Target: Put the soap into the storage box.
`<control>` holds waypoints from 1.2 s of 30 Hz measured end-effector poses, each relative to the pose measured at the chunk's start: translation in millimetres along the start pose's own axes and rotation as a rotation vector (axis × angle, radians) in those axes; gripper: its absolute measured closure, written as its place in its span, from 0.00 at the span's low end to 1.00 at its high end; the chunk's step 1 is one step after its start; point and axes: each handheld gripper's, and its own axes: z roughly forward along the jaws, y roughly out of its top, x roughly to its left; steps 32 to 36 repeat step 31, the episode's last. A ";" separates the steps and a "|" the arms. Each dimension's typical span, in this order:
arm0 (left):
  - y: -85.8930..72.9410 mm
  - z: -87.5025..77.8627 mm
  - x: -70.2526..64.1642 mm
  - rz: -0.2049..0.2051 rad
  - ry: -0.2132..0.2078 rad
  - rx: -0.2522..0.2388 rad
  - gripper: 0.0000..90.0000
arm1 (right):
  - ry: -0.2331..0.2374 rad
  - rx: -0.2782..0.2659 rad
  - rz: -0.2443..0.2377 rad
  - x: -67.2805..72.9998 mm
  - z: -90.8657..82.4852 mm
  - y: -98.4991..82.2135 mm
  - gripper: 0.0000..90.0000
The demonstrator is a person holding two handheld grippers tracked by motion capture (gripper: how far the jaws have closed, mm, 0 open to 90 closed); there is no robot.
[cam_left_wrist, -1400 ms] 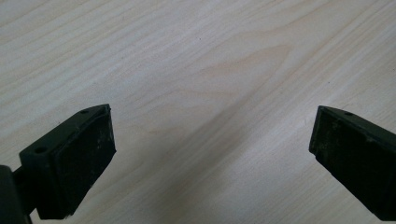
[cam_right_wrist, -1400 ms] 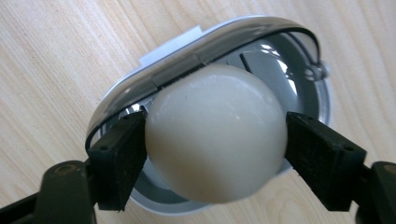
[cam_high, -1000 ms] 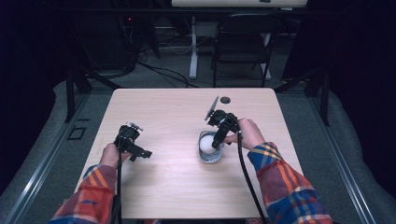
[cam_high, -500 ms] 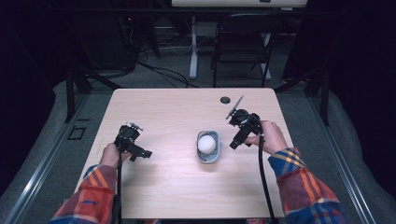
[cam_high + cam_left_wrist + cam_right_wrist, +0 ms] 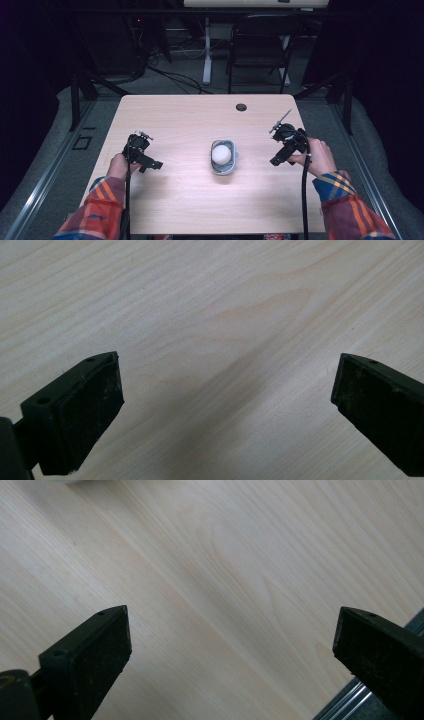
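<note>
Nearest the person, the left gripper (image 5: 151, 163) and right gripper (image 5: 276, 159) sit low over the table (image 5: 175, 120), well apart at either side, each with its 2 jaws spread wide on nothing. Between them stands a grey cup (image 5: 223, 158) holding a white ball (image 5: 221, 154). Farther back, a dark grommet hole (image 5: 241, 107).

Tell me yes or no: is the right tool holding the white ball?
No, in the high view the white ball sits in the grey cup mid-table, while the right tool is off beside it, open and empty.
</note>
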 end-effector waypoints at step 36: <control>-0.2 1.6 -0.7 -0.006 -0.002 0.002 0.00 | -0.020 0.041 0.146 -20.2 43.4 -89.8 0.03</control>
